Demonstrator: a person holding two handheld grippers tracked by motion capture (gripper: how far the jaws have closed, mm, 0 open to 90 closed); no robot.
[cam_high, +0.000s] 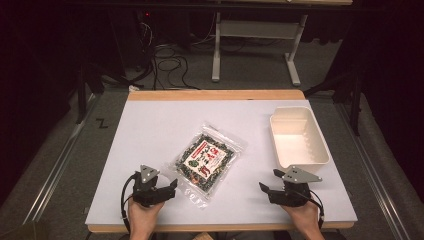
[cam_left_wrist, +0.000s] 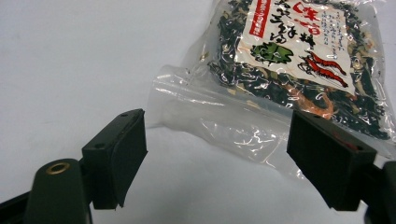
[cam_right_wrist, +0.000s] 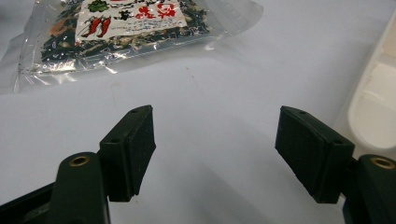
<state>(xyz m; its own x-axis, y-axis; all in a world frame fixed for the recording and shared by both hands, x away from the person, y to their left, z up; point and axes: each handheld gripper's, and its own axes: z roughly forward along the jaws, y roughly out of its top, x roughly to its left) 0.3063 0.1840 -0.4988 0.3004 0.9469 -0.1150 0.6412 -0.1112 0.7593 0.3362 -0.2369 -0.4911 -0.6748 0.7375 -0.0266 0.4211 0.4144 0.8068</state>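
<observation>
Covering wooden table (cam_high: 215, 95), white sheet (cam_high: 150, 130), dark room

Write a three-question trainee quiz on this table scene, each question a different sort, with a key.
1. True or false: the left tongs are shut on the clear plastic packet of dark dried food with a red-and-white label.
2. Which tongs are nearer the packet? A) left B) right
3. Fill in: the empty white rectangular plastic tub stands at the table's far ____ side, seen from the person.

Key: 1 false, both tongs are open and hold nothing; 2 A, the packet's clear edge lies just ahead of them; 3 right.
</observation>
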